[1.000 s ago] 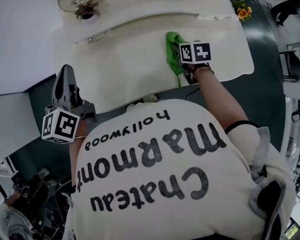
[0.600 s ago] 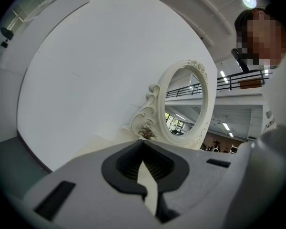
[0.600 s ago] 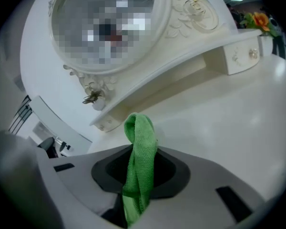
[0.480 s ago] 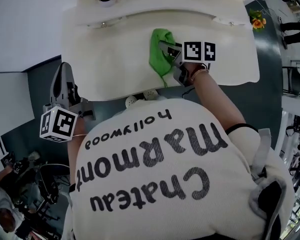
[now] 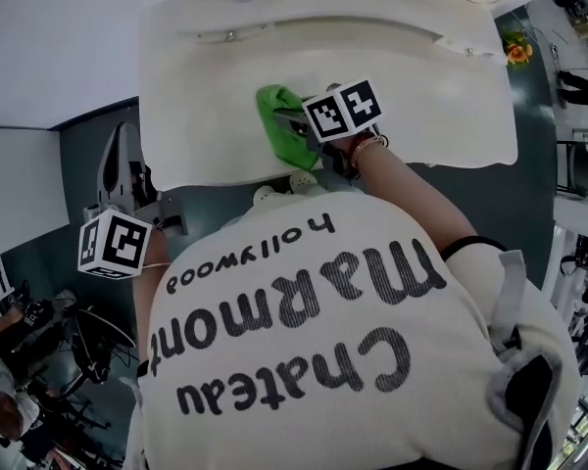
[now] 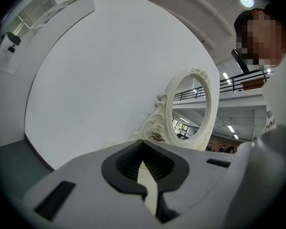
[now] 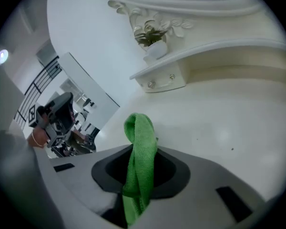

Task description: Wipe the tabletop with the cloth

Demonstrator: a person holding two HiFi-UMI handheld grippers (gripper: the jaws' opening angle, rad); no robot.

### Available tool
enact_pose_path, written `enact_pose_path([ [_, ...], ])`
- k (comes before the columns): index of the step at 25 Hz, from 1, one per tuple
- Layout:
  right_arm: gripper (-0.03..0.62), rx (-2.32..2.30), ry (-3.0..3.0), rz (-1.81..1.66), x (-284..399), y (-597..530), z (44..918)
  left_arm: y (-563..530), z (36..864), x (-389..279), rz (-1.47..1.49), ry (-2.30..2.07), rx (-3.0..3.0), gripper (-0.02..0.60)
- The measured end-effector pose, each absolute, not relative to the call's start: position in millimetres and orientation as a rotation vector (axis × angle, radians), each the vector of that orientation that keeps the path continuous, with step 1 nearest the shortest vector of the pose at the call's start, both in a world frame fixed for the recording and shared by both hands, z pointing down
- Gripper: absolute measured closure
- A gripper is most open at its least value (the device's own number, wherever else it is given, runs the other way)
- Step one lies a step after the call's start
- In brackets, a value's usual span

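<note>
The green cloth (image 5: 277, 130) is pinched in the right tool (image 5: 292, 125), whose two jaws are pressed onto a bunched fold of it. In the right gripper view the cloth (image 7: 141, 147) rises between the dark pads as a doubled loop, its top standing above the right tool (image 7: 139, 175) and the rest running down into the throat. From the head view the cloth sits on the white surface (image 5: 426, 116) close to its front edge and a little left of the middle, with part of it spread flat under the tool and reaching toward that edge. The tool's marker cube (image 5: 343, 111) lies just to the right of the cloth. Along the back edge runs a raised ledge with small knobs (image 7: 162, 80), and a little potted plant (image 7: 153, 38) stands on it. The left tool (image 5: 126, 145) is held off the surface, beyond its left edge near the front-left corner, over dark floor. Its jaws are drawn together with only a thin slit between the pads and nothing in them (image 6: 148, 175); past them stands an ornate oval mirror (image 6: 190, 106) against a white wall.
</note>
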State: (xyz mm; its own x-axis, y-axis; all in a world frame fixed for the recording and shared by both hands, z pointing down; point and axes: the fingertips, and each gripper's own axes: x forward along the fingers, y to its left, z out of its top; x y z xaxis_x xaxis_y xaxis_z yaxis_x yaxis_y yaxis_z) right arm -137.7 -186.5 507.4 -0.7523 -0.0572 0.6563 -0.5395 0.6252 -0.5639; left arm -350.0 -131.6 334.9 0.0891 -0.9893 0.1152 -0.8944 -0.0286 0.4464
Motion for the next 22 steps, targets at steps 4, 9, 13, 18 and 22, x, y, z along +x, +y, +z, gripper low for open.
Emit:
enact_pose_path([
  [4,0.497,0.539,-2.222,0.917,-139,-186,518,-125,344,-359,-0.317,-1.835,1.977,0.574],
  [9,0.499,0.598,-2.235,0.786,-144,-191,517,-120,356,-369,-0.336,-1.810,1.967,0.574],
  [13,0.499,0.600,-2.234,0.667,-143,-188,520,-122,360,-362,-0.339,-1.783,1.980,0.574],
  [18,0.503,0.579,-2.245,0.692,-142,-189,519,-127,353,-351,-0.336,-1.770,1.999,0.574],
  [22,0.503,0.594,-2.255,0.648,-144,-188,516,-126,349,-337,-0.330,-1.771,1.997,0.574],
])
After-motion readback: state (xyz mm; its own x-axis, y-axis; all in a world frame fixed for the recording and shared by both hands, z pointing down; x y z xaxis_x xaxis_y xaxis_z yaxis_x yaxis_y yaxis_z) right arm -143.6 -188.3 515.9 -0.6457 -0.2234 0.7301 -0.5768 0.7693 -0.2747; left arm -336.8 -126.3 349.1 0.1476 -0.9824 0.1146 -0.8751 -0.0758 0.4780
